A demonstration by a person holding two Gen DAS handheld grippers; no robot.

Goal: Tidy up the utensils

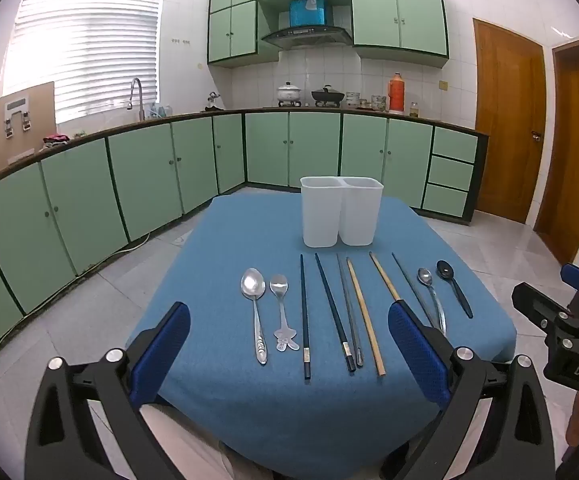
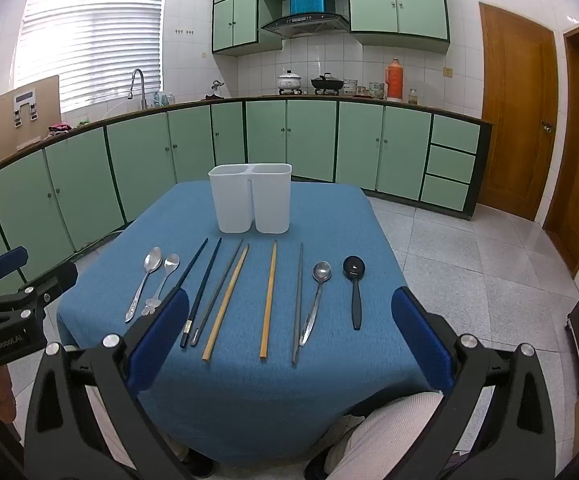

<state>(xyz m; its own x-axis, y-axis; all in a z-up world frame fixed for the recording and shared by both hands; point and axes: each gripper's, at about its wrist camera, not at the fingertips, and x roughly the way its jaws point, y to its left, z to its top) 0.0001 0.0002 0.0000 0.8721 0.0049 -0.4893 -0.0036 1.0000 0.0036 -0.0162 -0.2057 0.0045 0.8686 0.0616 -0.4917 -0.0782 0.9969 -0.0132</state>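
Observation:
A white two-compartment holder stands empty at the far side of a blue-clothed table. In front of it lies a row of utensils: two metal spoons at the left, several chopsticks in dark, grey and wooden pairs in the middle, a metal spoon and a black spoon at the right. My left gripper and right gripper are both open and empty, held above the table's near edge.
Green kitchen cabinets run along the left and back walls with a sink, pots and an orange flask on the counter. Wooden doors are at the right. Tiled floor surrounds the table.

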